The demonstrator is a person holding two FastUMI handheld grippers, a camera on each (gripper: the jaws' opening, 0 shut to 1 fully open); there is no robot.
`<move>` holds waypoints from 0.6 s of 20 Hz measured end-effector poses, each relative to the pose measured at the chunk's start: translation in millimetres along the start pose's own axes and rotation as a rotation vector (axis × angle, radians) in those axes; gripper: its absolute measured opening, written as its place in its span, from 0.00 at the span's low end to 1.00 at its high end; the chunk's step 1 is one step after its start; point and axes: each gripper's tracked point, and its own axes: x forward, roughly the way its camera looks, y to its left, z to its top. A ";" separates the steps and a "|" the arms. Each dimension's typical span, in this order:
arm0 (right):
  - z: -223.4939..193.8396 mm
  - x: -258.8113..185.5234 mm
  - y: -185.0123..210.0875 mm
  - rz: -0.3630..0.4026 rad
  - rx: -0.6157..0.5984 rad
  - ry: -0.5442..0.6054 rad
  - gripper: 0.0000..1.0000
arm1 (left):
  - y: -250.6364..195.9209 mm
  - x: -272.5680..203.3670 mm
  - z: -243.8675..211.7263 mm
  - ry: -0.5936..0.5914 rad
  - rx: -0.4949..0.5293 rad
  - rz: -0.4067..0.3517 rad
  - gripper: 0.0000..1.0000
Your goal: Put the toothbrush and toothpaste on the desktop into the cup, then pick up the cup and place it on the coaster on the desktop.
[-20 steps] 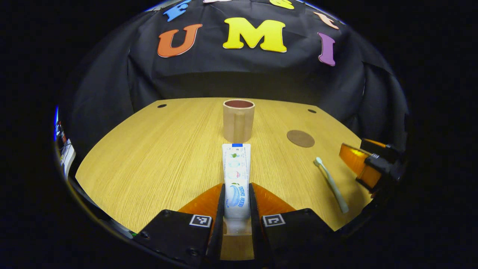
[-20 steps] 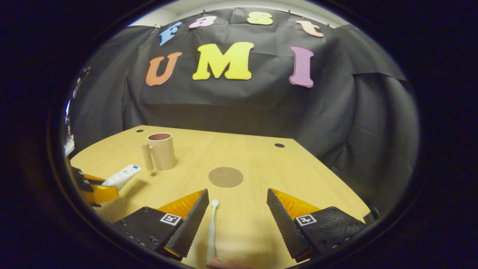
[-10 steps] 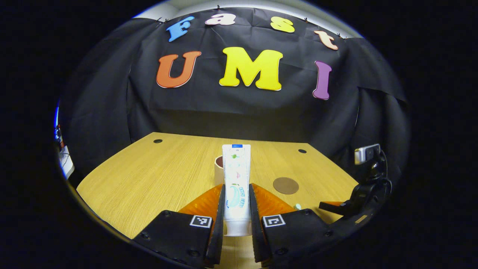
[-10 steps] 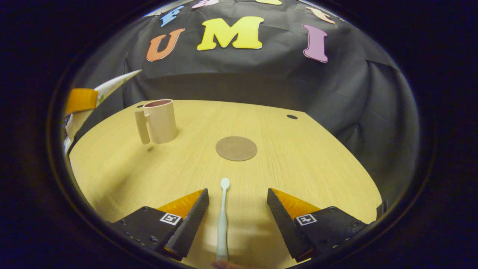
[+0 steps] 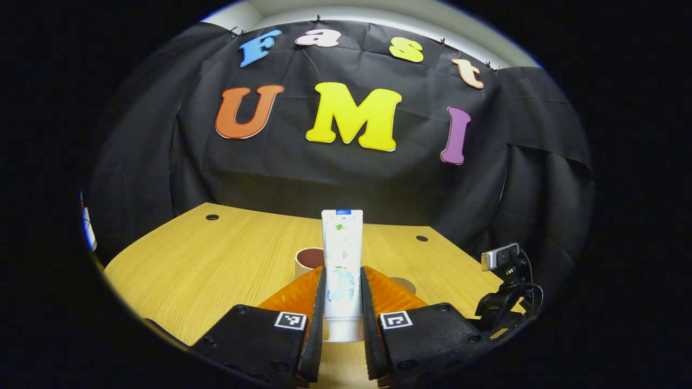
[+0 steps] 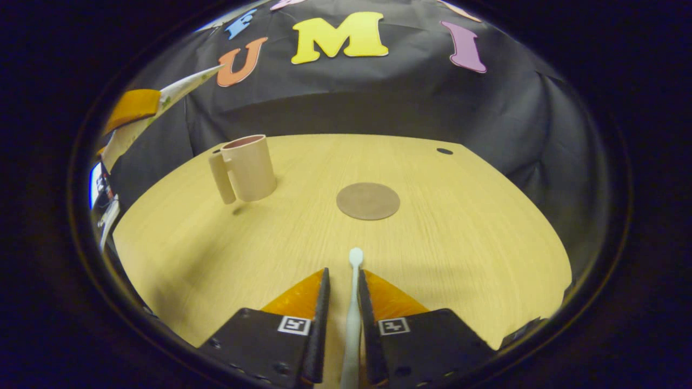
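In the left gripper view, the left gripper has its two fingers drawn in close, pressing on either side of the white toothpaste tube with coloured print, which stands upright between them, lifted off the light wooden counter. Behind the tube and slightly to its left, the rim of the beige cylindrical cup with a brown inside shows on the counter. Just right of the fingers, a sliver of the round brown coaster peeks out. Farther right, at the counter's edge, a small camera on a black mount stands.

In the right gripper view, the lifted tube shows at upper left, well above the counter. Below it the cup stands upright, its handle facing the near left. To its right, well apart, the coaster lies flat and bare. At the bottom centre the right gripper is nearly closed around the pale slim toothbrush, whose head points toward the coaster; whether both fingers actually press the handle, I cannot tell.
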 end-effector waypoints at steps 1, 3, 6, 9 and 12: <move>-1.5 -0.6 -0.3 -0.010 0.007 0.005 0.20 | 4.9 0.9 0.5 0.001 -0.001 0.008 0.35; -0.7 0.4 0.0 -0.019 -0.011 -0.007 0.03 | 4.0 2.8 -4.4 0.018 -0.012 -0.005 0.35; 3.2 -2.3 -1.1 -0.025 -0.001 -0.016 0.01 | 12.1 4.2 -3.0 0.020 -0.015 0.007 0.35; 9.9 -11.3 0.1 -0.014 0.009 -0.053 0.00 | 19.1 6.2 -4.6 0.024 -0.013 0.021 0.35; 38.5 -34.0 -0.1 -0.017 -0.030 -0.169 0.00 | 22.7 9.4 -7.7 0.039 -0.015 0.031 0.35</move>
